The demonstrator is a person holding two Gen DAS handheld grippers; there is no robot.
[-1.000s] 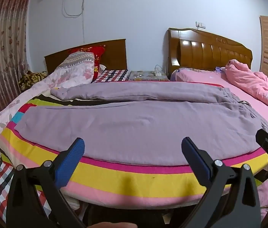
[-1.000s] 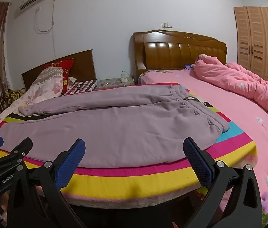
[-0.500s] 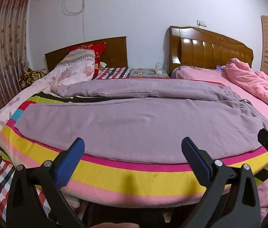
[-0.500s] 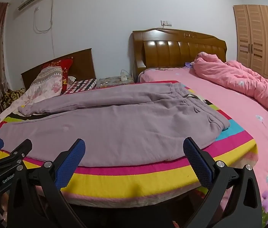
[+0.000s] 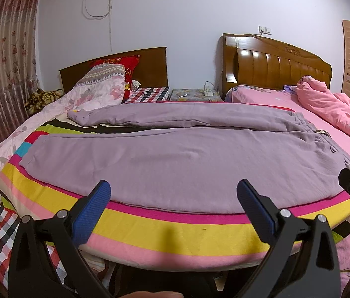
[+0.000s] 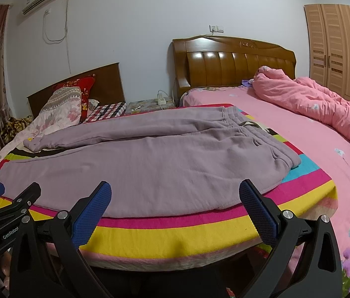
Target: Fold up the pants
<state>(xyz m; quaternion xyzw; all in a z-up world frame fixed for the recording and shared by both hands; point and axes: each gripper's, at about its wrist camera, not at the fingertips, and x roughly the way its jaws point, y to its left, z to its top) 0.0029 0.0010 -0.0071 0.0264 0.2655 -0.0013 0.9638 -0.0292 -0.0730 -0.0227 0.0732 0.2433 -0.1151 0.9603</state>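
1. Both tools are easing slightly back and up from the bed; little else is changing.
2. The left tool [image 5: 173,195] and right tool [image 6: 175,196] are hanging spread wide, gripping nothing.
3. The pants [image 6: 150,159] are lying flat on the striped blanket [image 6: 175,233], seemingly unfolded; folding is yet to begin.

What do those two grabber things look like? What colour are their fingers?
Both grabbers look alike. The left gripper has a black frame shaped like two spread legs, silver bolts at the joints, and bumpy blue pads on the inside of each finger. The right gripper is built the same way. White letters reading GenRobot show on the side of the left one in the right camera view.
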